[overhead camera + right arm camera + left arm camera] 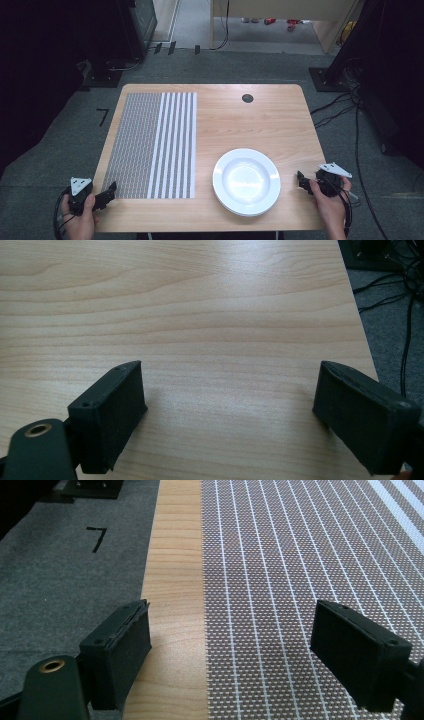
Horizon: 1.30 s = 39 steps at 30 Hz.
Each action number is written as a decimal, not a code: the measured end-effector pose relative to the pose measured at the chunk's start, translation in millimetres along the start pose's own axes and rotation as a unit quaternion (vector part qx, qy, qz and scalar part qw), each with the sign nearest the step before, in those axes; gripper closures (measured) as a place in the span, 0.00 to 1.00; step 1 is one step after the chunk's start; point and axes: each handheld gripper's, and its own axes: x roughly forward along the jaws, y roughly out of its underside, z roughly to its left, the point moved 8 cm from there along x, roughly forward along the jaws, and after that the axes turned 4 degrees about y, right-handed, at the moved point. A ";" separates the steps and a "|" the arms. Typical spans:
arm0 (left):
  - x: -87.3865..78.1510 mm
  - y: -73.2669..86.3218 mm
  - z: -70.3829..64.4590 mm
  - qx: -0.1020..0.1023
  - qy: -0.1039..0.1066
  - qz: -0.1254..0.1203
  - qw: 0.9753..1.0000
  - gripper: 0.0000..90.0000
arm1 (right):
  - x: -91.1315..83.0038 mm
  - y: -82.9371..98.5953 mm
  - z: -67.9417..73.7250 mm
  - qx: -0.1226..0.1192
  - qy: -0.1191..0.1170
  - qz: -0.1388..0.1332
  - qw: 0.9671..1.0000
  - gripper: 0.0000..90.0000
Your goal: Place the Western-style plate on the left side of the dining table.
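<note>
A woven grey placemat (150, 145) with white stripes on its right part lies on the left half of the wooden table (240, 115). A white plate (246, 181) rests at the front right, on bare wood. My left gripper (109, 192) hovers at the mat's near left corner, open and empty; in the left gripper view it (230, 650) straddles the edge of the placemat (300, 570). My right gripper (301, 181) is held just right of the plate, open over bare table (200, 315), with nothing between its jaws.
A small dark round grommet (247, 98) sits near the table's far edge. Grey carpet (60, 150) surrounds the table, with a black "7" mark (103, 116) at the left. Cables (350, 110) and dark equipment stands lie at the right and back.
</note>
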 end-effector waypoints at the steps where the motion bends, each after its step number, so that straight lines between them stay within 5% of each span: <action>1: -0.7 -0.5 0.1 -0.001 0.001 -0.001 1.000 0.18 | 0.1 0.0 0.1 0.001 0.001 0.001 1.000 0.14; 5: -3.0 -4.4 -2.0 -0.002 0.001 -0.008 1.000 0.18 | 0.2 -0.1 0.1 0.001 0.002 0.001 1.000 0.14; 9: -5.1 -13.7 -9.5 0.024 -0.012 -0.013 1.000 0.17 | 0.9 0.4 -0.8 0.009 0.011 0.005 1.000 0.10; 14: -6.4 -26.0 -30.5 0.037 0.005 -0.019 0.999 0.16 | 0.8 0.7 -0.8 0.010 0.011 0.006 1.000 0.10; 27: -7.6 -43.7 -52.6 0.018 0.033 -0.036 0.999 0.11 | -1.0 2.2 -0.6 0.008 0.008 0.005 1.000 0.10; 39: -5.3 -58.6 -82.9 0.026 0.060 -0.045 0.997 0.11 | -1.0 2.2 -0.9 0.008 0.008 0.006 1.000 0.10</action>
